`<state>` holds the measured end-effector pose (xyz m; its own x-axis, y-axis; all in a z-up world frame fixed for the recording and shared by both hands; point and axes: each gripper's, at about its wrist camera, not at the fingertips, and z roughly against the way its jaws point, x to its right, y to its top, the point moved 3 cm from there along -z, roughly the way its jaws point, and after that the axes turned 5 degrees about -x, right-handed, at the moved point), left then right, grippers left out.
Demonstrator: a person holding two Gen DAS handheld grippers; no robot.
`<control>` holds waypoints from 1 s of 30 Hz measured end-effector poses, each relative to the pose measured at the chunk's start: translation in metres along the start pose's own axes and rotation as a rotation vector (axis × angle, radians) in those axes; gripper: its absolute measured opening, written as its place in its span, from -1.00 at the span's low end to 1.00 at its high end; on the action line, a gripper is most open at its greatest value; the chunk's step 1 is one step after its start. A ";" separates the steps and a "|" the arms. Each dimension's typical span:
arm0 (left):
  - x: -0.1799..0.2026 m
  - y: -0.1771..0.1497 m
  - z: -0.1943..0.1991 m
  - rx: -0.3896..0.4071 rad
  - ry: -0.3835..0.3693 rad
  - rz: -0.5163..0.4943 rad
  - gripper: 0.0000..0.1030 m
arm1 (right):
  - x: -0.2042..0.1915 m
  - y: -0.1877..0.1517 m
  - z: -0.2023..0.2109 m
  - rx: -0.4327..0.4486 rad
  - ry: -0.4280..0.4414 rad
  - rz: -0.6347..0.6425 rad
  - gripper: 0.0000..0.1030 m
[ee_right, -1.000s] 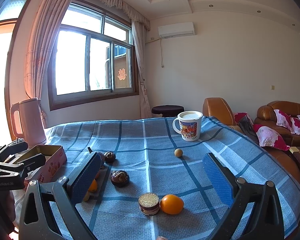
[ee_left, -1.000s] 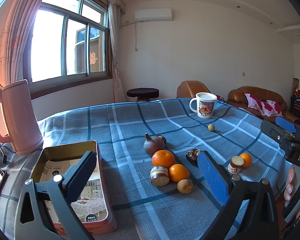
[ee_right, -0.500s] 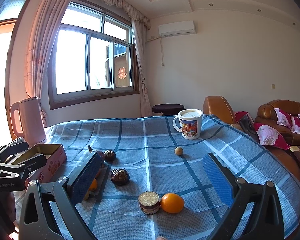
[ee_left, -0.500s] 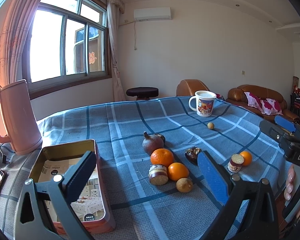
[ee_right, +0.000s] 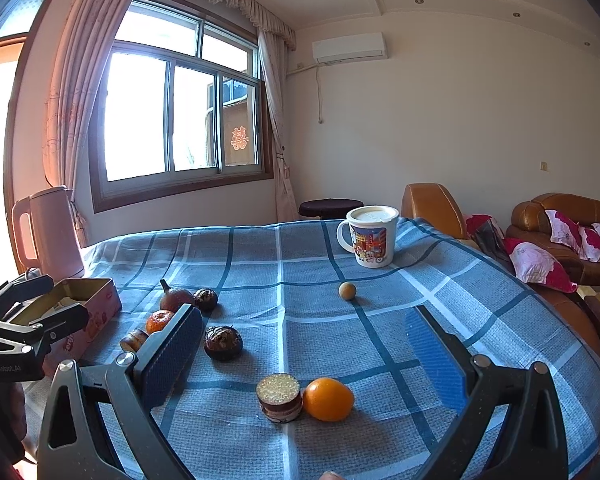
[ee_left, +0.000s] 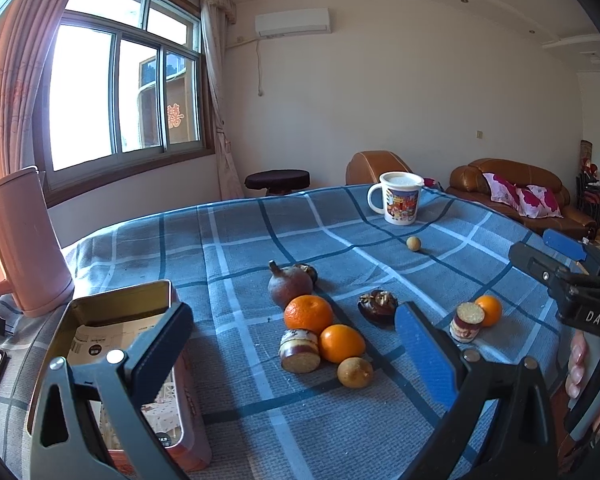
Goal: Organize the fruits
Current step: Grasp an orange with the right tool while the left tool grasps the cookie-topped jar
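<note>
Grippers hover low over the table's near edge: the left gripper and right gripper both gape, holding nothing. Since a second ago, little has shifted. Checked blue table carries a tin at its left edge, and oranges midway.

From my right wrist view, the near finger hides part of one orange. The tin runs behind my left gripper's finger. The kettle is cropped at the frame edge.
</note>
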<state>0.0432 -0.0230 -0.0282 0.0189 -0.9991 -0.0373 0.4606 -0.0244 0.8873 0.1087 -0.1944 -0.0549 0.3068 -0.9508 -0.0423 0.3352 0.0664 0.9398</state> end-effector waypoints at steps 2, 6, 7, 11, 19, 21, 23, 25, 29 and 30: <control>0.007 0.002 -0.003 -0.005 -0.006 -0.013 1.00 | 0.004 -0.002 -0.003 -0.009 -0.003 0.002 0.98; 0.022 0.007 -0.011 -0.025 -0.052 -0.035 1.00 | 0.017 -0.009 -0.008 -0.031 -0.021 0.008 0.98; 0.028 0.009 -0.014 -0.028 -0.060 -0.045 1.00 | 0.021 -0.011 -0.009 -0.036 -0.026 0.005 0.98; 0.054 0.014 -0.028 -0.055 -0.108 -0.078 0.99 | 0.037 -0.017 -0.015 -0.069 -0.041 -0.011 0.98; 0.109 0.010 -0.061 -0.182 -0.265 -0.141 0.59 | 0.061 -0.032 -0.029 -0.131 -0.048 -0.032 0.97; 0.122 0.008 -0.067 -0.215 -0.296 -0.162 0.47 | 0.064 -0.034 -0.029 -0.136 -0.047 -0.030 0.97; 0.132 0.006 -0.071 -0.236 -0.324 -0.173 0.43 | 0.067 -0.035 -0.029 -0.138 -0.047 -0.032 0.97; 0.141 0.003 -0.076 -0.261 -0.348 -0.191 0.40 | 0.072 -0.035 -0.029 -0.138 -0.051 -0.045 0.96; 0.154 -0.003 -0.082 -0.291 -0.372 -0.224 0.36 | 0.081 -0.035 -0.028 -0.139 -0.050 -0.066 0.91; 0.157 -0.004 -0.083 -0.299 -0.375 -0.231 0.34 | 0.082 -0.035 -0.028 -0.141 -0.048 -0.069 0.88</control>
<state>0.1178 -0.1765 -0.0761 -0.4068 -0.9135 -0.0009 0.6487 -0.2896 0.7038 0.1476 -0.2663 -0.1009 0.2368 -0.9678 -0.0855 0.4764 0.0389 0.8784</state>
